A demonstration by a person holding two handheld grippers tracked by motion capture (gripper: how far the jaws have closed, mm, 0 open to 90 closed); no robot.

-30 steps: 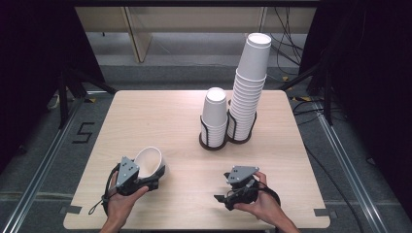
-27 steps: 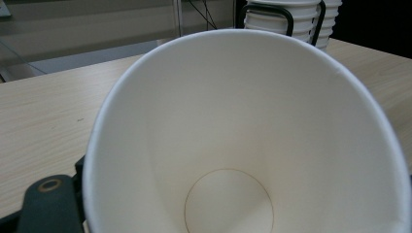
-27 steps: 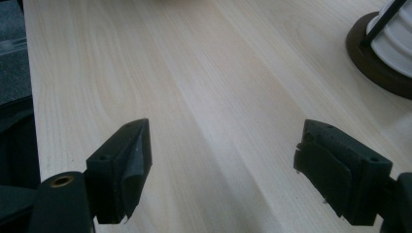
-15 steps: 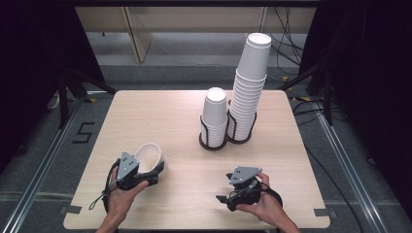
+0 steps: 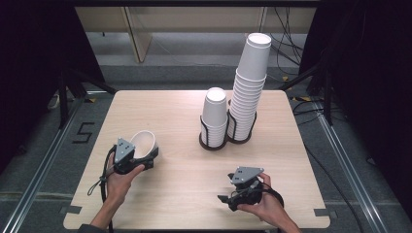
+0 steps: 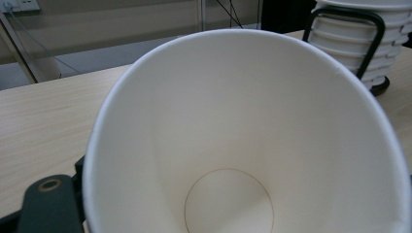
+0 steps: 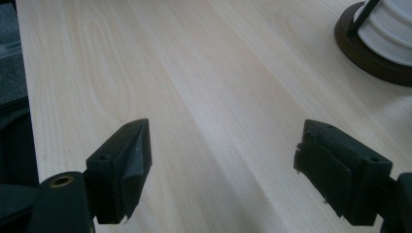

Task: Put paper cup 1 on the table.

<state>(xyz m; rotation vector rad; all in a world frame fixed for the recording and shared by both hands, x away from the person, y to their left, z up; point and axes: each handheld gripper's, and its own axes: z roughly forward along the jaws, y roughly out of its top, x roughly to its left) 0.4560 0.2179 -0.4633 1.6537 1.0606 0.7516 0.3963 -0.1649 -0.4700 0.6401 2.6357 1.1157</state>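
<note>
My left gripper point(image 5: 145, 156), at the table's front left, is shut on a white paper cup point(image 5: 143, 142). The cup is tilted, its open mouth facing back toward the hand. In the left gripper view the cup's inside point(image 6: 243, 145) is close up, with one black jaw showing at its lower left. My right gripper point(image 5: 226, 189) rests near the front right edge with its jaws wide apart. Between them is only bare wood point(image 7: 223, 165).
Two black wire holders point(image 5: 214, 141) stand at the middle back of the wooden table point(image 5: 170, 111). One holds a short stack of white cups point(image 5: 214, 114), the other a tall stack point(image 5: 248, 87). A holder's dark base point(image 7: 374, 53) appears in the right gripper view.
My left gripper has carried the cup a little farther from the table's front edge, toward the middle. The right gripper has stayed where it was.
</note>
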